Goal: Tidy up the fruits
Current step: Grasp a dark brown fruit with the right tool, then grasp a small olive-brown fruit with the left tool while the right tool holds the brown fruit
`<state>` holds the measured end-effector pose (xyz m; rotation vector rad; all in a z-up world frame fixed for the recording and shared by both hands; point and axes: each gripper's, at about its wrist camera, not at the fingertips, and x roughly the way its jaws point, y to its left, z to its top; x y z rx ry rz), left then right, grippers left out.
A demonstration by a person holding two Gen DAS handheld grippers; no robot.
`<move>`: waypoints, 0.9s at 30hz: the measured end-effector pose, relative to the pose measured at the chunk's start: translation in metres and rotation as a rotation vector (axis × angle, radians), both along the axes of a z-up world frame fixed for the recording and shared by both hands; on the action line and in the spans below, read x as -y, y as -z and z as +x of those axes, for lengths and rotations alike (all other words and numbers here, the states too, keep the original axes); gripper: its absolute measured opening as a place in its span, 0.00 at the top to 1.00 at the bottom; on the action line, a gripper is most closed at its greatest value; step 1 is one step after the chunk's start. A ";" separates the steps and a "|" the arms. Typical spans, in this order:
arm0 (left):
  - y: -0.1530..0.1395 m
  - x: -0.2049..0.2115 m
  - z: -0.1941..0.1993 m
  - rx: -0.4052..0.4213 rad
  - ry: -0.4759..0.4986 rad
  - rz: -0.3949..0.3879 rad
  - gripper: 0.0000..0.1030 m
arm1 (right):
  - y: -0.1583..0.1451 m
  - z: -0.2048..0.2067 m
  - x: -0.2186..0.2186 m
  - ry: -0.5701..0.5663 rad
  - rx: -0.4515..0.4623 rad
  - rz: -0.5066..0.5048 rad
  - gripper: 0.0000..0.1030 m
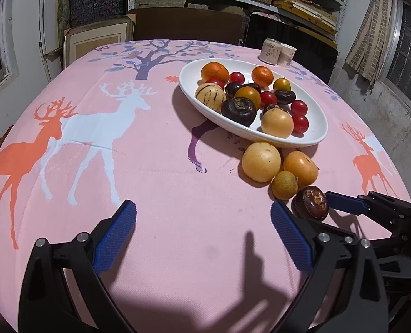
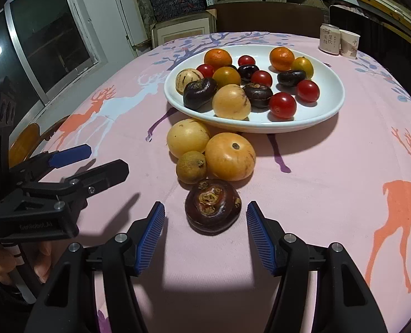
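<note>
Low in the right wrist view, the dark water chestnut (image 2: 213, 206) lies on the table between the right gripper (image 2: 205, 238)'s half-spread jaws, untouched; the left gripper (image 1: 202, 238) gapes wide, empty, beside it

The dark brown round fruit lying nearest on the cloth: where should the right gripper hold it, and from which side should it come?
Grip the dark brown fruit across its widest middle, one pad on its left flank and one on its right. Come from the near side, angled down, as the right gripper already points. Its scarred end faces up, its flanks are free, and the small brown fruit sits just behind.
</note>
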<state>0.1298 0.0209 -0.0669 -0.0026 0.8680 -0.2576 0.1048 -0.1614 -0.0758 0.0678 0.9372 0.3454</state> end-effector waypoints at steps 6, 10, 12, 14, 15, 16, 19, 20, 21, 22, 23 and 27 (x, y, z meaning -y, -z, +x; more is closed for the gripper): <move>0.001 0.000 0.001 -0.006 -0.008 0.003 0.07 | 0.001 0.007 -0.001 0.014 -0.010 -0.013 0.58; 0.002 0.004 0.001 -0.008 -0.003 0.029 0.07 | 0.001 0.005 0.008 0.039 -0.009 0.007 0.59; 0.002 0.009 0.000 0.000 0.009 0.056 0.07 | 0.000 0.001 0.016 0.057 0.001 0.019 0.59; 0.001 0.018 -0.002 0.011 0.033 0.084 0.07 | -0.003 -0.004 0.025 0.067 0.020 0.038 0.59; 0.000 0.023 -0.003 0.016 0.045 0.095 0.07 | -0.003 -0.006 0.028 0.071 0.027 0.042 0.59; -0.001 0.028 -0.003 0.019 0.056 0.102 0.07 | -0.003 -0.009 0.033 0.077 0.034 0.044 0.59; -0.002 0.049 -0.001 0.027 0.083 0.126 0.07 | -0.001 -0.012 0.051 0.117 0.032 0.076 0.59; -0.001 0.056 0.000 0.028 0.085 0.142 0.07 | 0.000 -0.012 0.057 0.133 0.030 0.091 0.59; 0.000 0.063 0.003 0.026 0.083 0.163 0.07 | 0.000 -0.013 0.063 0.147 0.032 0.103 0.59; 0.002 0.067 0.005 0.020 0.081 0.170 0.07 | 0.000 -0.015 0.067 0.154 0.036 0.109 0.59; 0.004 0.072 0.008 0.005 0.079 0.168 0.07 | 0.000 -0.016 0.070 0.156 0.040 0.120 0.59; 0.011 0.082 0.014 -0.032 0.071 0.156 0.07 | 0.001 -0.017 0.079 0.150 0.039 0.177 0.59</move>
